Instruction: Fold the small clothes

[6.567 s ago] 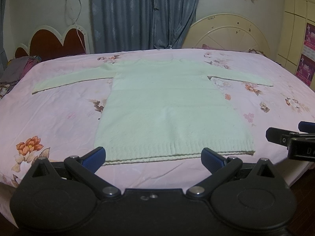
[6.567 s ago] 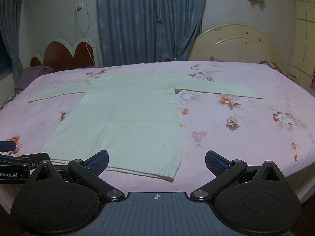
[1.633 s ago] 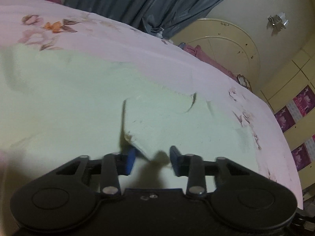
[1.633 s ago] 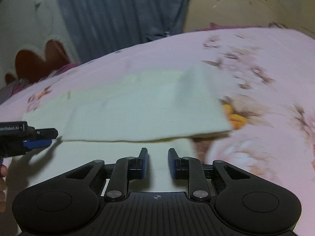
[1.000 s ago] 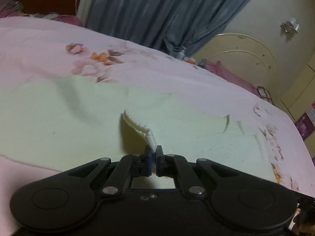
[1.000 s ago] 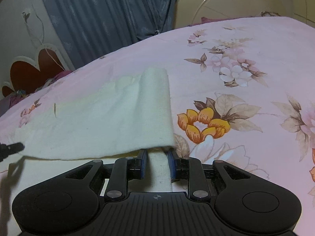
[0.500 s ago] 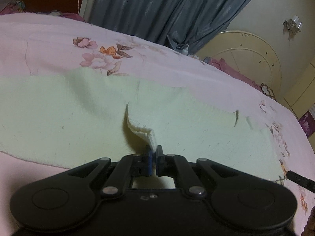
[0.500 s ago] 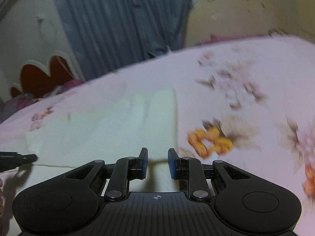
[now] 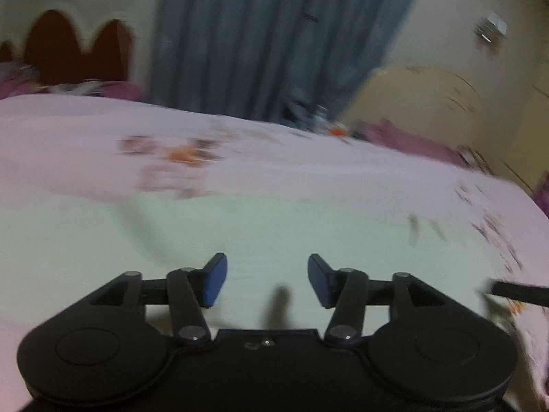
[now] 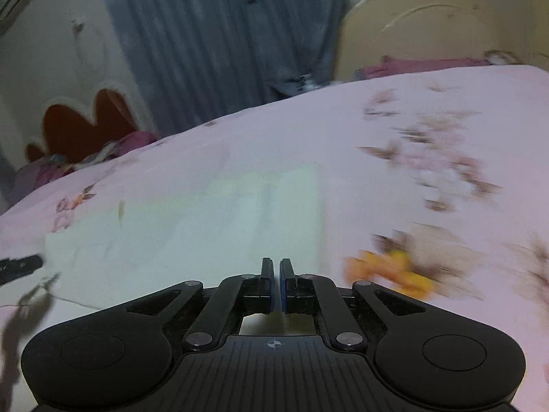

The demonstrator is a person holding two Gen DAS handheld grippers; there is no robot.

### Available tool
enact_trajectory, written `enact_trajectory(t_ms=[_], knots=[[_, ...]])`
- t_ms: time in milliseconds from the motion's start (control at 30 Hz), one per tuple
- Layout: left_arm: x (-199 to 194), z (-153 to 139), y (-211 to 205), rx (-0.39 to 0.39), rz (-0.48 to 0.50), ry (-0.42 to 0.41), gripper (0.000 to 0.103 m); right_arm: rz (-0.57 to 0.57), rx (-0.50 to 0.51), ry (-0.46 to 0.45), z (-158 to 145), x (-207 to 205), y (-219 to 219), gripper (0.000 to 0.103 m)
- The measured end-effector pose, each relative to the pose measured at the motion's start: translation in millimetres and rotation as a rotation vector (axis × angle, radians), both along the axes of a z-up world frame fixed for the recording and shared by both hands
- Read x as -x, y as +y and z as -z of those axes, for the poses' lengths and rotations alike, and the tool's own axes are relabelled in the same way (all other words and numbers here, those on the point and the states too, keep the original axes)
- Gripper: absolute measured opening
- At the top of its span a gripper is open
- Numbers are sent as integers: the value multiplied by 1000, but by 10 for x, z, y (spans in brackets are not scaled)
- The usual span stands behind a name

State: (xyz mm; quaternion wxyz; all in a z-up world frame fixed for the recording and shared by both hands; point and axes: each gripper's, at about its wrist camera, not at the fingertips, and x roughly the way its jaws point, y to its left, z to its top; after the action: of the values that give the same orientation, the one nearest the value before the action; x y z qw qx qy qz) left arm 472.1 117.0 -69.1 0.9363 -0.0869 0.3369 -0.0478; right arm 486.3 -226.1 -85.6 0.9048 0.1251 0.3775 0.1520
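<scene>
The pale green sweater [image 9: 240, 240] lies flat on the pink floral bedsheet [image 10: 394, 130], its right edge running straight up the bed, with bare sheet to the right and beyond toward the grey curtain [image 9: 274, 34]. Left gripper [image 9: 267, 279]: jaws spread wide above the knit, holding nothing. Right gripper [image 10: 276, 283]: jaws nearly together with a thin gap, nothing visibly between them, poised over the sweater's near right edge.

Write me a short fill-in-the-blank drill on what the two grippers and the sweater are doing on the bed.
1. The left gripper has its fingers ____.
2. The right gripper has its fingers nearly ____, with nothing between them.
3. The pale green sweater lies on a ____ floral bedsheet.

Missing words: open; shut; pink
</scene>
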Motion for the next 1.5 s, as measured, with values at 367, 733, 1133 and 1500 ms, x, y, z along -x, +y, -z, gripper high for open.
enact_trajectory(t_ms=[367,733,1133,1500], knots=[[-186,318,10,-74,59,26,60,-80,101,-3,193,-620,131,2],[-196,269,-57,-100,65,36,62,97,99,72,223,-790,-306,0],[124,217,-110,-96,80,52,65,75,135,94,139,-60,-290,0],[298,185,-242,-90,110,4,82,90,129,51,-59,344,-122,0]])
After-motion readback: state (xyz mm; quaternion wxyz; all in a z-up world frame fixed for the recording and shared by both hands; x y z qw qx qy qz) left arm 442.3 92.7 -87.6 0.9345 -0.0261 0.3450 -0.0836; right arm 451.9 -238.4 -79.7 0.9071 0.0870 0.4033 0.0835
